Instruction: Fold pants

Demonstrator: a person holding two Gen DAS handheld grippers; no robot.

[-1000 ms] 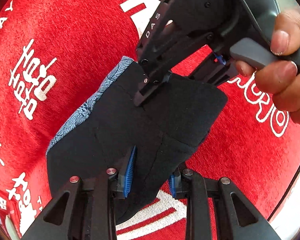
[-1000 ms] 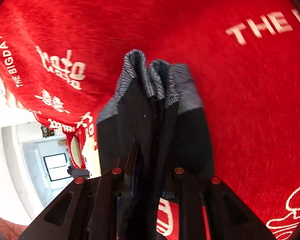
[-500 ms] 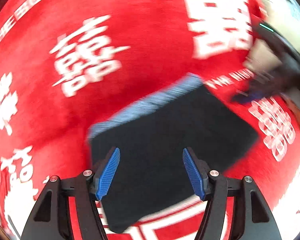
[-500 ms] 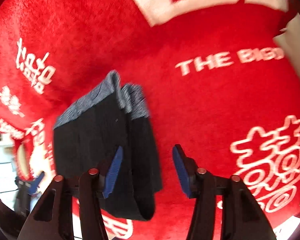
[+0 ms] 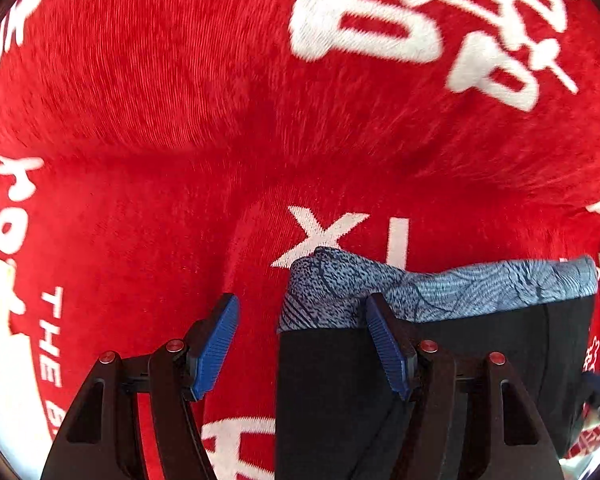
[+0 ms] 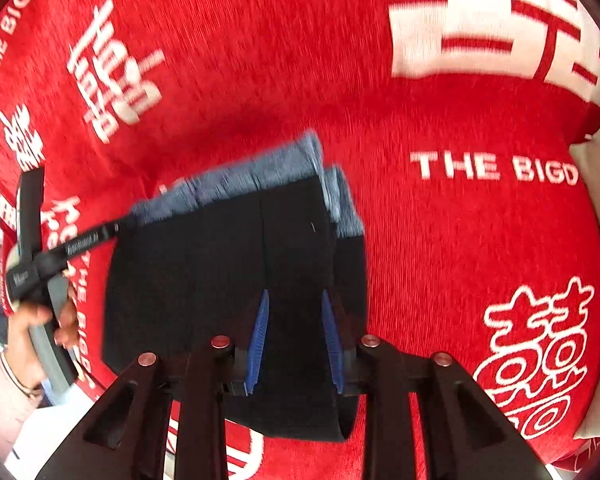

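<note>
A red blanket (image 5: 148,128) printed with white lettering covers the surface, with the folded black pants (image 6: 228,264) lying flat on it, patterned blue-grey waistband (image 5: 479,284) along one edge. The left gripper (image 5: 303,344) hangs spread over the waistband corner, grasping nothing. The right gripper (image 6: 294,336) hovers over the fold's edge, blue pads (image 6: 259,332) parted and empty.

We see a red cloth (image 5: 180,140) with white lettering and double-happiness signs covering the whole surface. On it, lower right of the left wrist frame, lie the folded black pants (image 5: 331,380), their blue-grey patterned band (image 5: 479,284) uppermost.
</note>
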